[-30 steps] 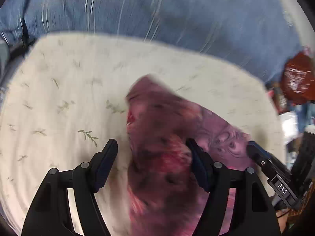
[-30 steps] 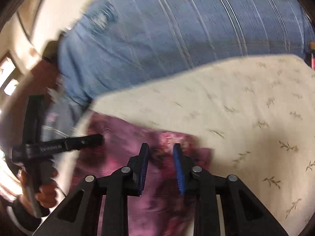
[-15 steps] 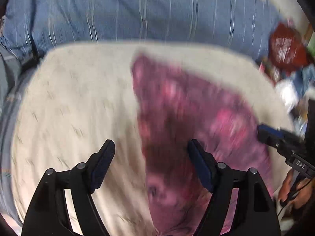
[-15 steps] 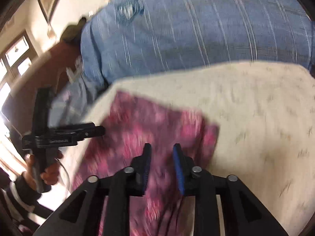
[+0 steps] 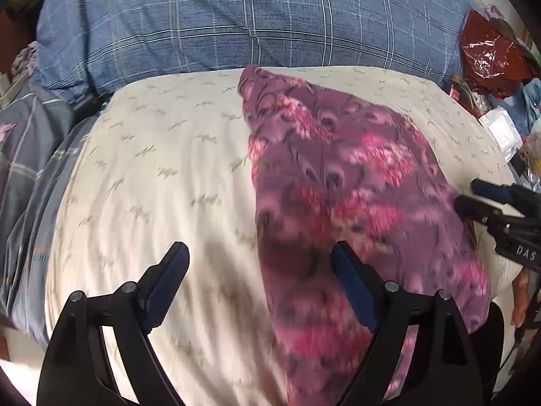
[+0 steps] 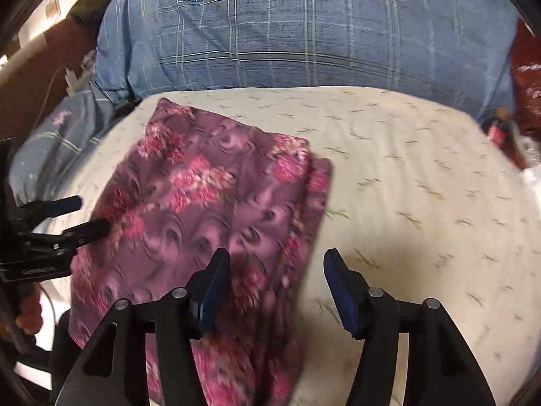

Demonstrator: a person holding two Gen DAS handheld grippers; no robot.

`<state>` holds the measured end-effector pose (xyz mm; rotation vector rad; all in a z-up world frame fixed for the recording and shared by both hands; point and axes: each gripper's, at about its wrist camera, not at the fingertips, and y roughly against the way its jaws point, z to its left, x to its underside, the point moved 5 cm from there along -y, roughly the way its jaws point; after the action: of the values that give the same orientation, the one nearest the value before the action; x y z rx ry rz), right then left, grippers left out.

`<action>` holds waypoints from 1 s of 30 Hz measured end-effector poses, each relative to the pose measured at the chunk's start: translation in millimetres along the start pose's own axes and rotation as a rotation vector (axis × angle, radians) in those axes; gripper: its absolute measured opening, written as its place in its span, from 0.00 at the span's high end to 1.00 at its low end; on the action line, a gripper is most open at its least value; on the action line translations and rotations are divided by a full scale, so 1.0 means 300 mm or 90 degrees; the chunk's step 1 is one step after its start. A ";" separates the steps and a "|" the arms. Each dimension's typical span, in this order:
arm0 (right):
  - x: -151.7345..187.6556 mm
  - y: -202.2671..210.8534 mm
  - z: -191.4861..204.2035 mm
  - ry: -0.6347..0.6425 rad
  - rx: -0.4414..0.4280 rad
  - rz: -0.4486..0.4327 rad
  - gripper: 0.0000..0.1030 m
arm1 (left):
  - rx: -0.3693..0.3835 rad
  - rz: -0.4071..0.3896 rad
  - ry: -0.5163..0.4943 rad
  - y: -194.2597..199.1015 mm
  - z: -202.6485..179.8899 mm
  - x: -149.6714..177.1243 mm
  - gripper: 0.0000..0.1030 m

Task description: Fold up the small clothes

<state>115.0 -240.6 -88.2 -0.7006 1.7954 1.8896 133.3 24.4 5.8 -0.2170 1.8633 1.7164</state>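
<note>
Tools [image 5: 258,264] [image 6: 275,269] tilt down, jaws just opened, over purple garment [image 6: 203,203].

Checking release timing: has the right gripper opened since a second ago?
Yes. The right gripper was nearly shut over the purple cloth; its jaws have just been opening and now stand apart, nothing pinched, above the cream pillow.

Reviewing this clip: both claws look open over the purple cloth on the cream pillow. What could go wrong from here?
1. The cloth shows an offset layer at its right edge, so the fold may end up uneven.
2. Its near end hangs over the pillow edge; it might slide off.
3. The right claw has just been opening, nothing pinched; the left claw is open too, so a careless regrasp could drag the top layer.
</note>
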 end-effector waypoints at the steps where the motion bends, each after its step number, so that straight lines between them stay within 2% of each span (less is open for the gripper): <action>1: 0.010 0.015 0.000 0.002 0.020 -0.001 0.35 | -0.005 -0.001 0.005 0.013 0.002 0.020 0.15; 2: 0.021 0.032 -0.002 0.004 0.039 -0.003 0.28 | -0.008 -0.004 0.011 0.027 0.002 0.033 0.15; 5: 0.054 0.097 0.001 0.021 0.097 -0.013 0.16 | -0.023 -0.014 0.022 0.064 0.005 0.065 0.15; 8: 0.070 0.153 0.010 0.032 0.125 -0.036 0.04 | -0.052 -0.018 0.023 0.079 0.003 0.096 0.15; 14: 0.123 0.236 0.033 0.023 0.087 -0.054 0.00 | -0.058 0.006 0.030 0.091 -0.021 0.155 0.15; 16: 0.140 0.244 0.037 0.029 0.092 -0.049 0.00 | -0.069 -0.001 0.030 0.104 -0.035 0.179 0.15; 23: 0.215 0.281 0.030 0.028 0.108 -0.043 0.00 | -0.035 -0.015 0.002 0.178 -0.095 0.252 0.15; 26: 0.242 0.288 0.007 0.020 0.126 -0.040 0.00 | -0.022 -0.003 -0.013 0.180 -0.114 0.276 0.15; 30: 0.271 0.296 -0.024 -0.001 0.133 -0.034 0.00 | -0.045 -0.013 -0.032 0.191 -0.134 0.296 0.15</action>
<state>-3.5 -255.6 -71.0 -0.6656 1.9184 1.6382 20.5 18.7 8.4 -0.2177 1.7602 1.7594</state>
